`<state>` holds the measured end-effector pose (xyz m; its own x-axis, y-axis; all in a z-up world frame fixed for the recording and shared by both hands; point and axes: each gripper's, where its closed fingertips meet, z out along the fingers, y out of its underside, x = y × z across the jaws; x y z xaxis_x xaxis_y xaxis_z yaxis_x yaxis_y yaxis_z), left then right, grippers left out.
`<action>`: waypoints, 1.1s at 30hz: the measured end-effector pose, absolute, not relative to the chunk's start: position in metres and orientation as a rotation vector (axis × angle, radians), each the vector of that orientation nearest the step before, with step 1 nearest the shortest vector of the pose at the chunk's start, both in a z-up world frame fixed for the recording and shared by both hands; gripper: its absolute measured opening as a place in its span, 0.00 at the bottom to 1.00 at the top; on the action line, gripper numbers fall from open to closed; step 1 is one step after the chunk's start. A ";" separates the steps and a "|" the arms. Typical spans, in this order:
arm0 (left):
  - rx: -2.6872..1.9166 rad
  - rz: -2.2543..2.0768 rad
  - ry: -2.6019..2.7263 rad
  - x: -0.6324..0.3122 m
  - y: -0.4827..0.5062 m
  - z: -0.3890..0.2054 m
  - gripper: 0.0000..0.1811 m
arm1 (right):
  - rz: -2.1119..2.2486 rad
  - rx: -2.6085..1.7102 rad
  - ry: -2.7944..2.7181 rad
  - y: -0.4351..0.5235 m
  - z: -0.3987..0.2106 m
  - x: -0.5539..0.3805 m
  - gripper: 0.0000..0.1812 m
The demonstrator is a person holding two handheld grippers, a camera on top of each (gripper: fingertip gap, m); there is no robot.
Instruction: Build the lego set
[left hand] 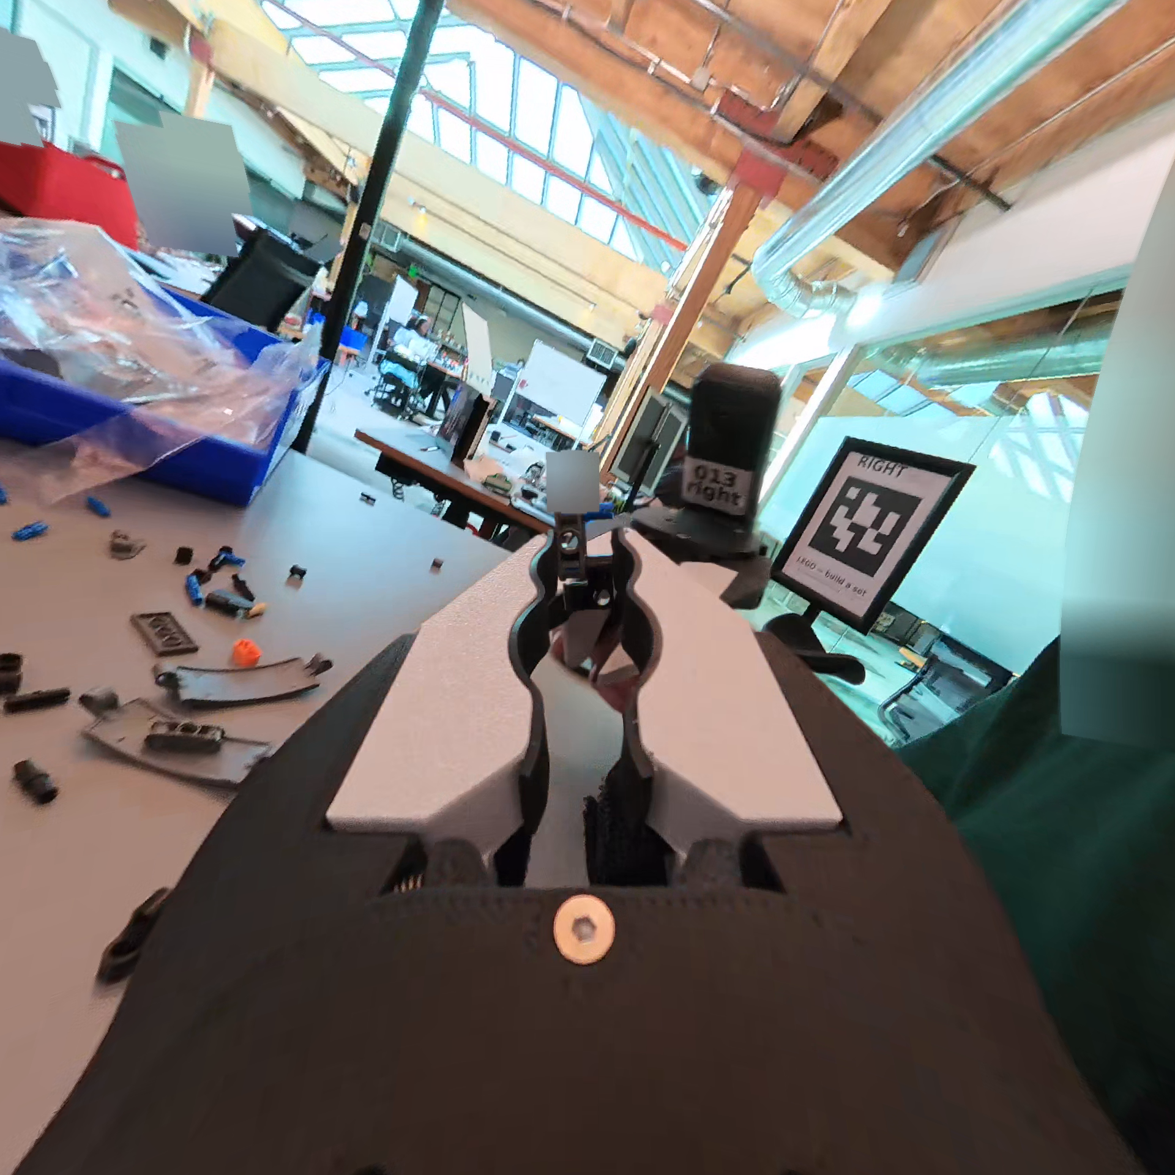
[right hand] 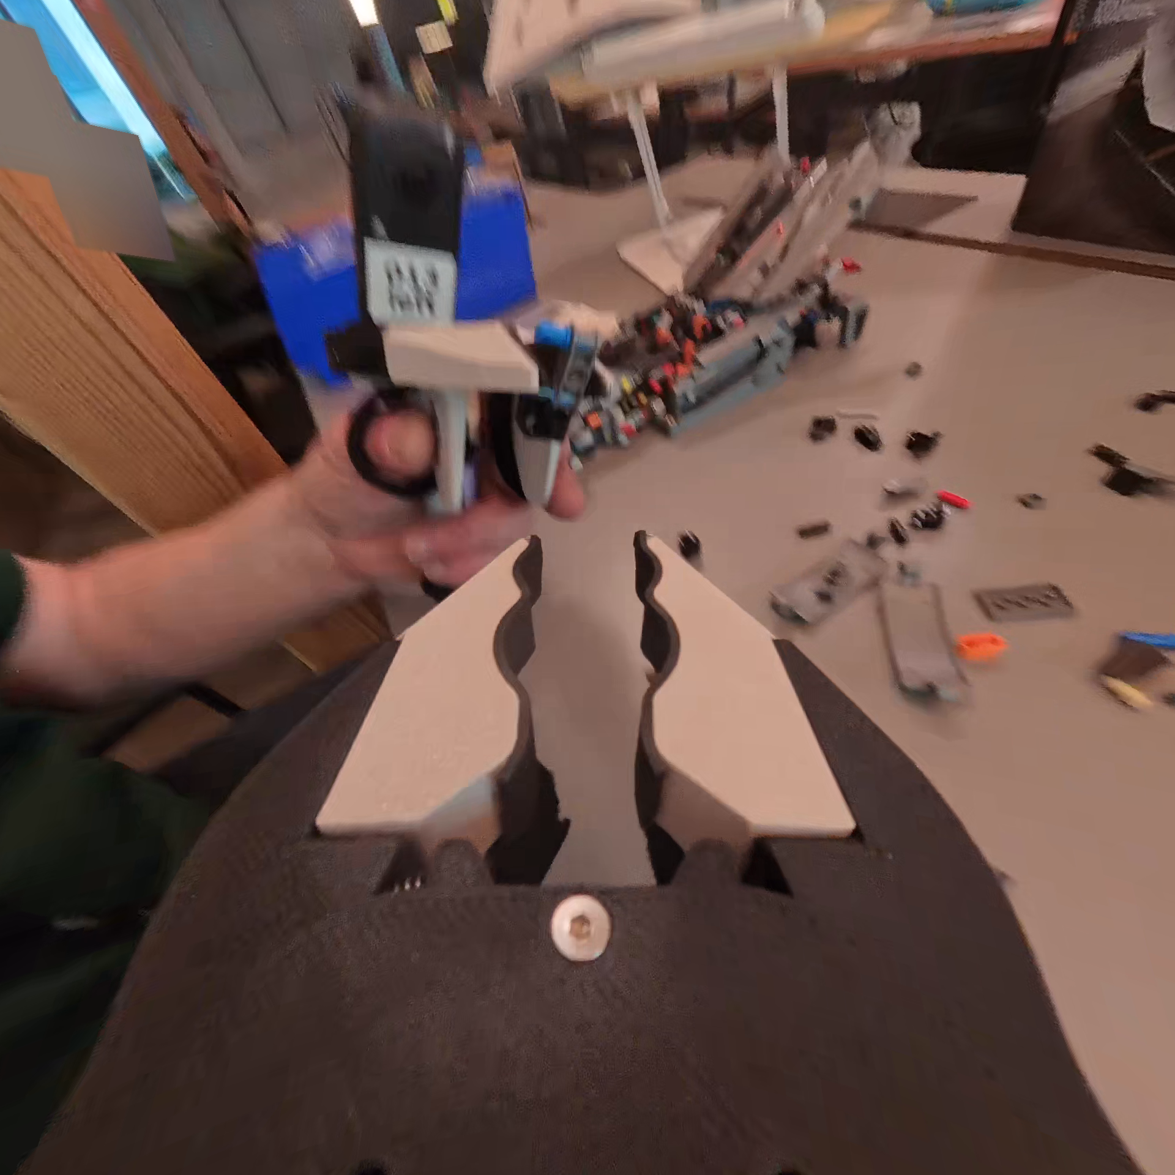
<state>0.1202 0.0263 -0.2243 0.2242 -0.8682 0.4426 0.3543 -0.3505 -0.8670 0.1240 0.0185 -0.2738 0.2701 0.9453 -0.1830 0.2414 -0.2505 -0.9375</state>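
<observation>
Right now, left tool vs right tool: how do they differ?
The left tool is shut on a small lego subassembly and raised off the table; the right tool is open and empty, above the table. Both have pale fingers with wavy black pads.

Right gripper (right hand: 585, 547) jaws parted, bare desk (right hand: 954, 858) ahead and at near-right side. Obstacles: left gripper (right hand: 547, 407) and hand (right hand: 394, 502) just ahead-left; large lego build (right hand: 718, 356) mid-desk; loose pieces (right hand: 915, 610) scattered toward right edge; blue bin (left hand: 191, 439) at far side, apparently bag-filled.
</observation>
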 end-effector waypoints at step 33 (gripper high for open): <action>-1.886 -0.638 0.760 0.059 0.007 -0.319 0.11 | 0.584 -1.987 -1.935 0.001 -0.369 0.086 0.14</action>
<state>0.0590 0.0071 -0.3191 0.6677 -0.7372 0.1038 -0.2297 -0.3367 -0.9132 0.0857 0.0015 -0.3690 0.0067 0.9971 -0.0754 0.8725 -0.0426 -0.4867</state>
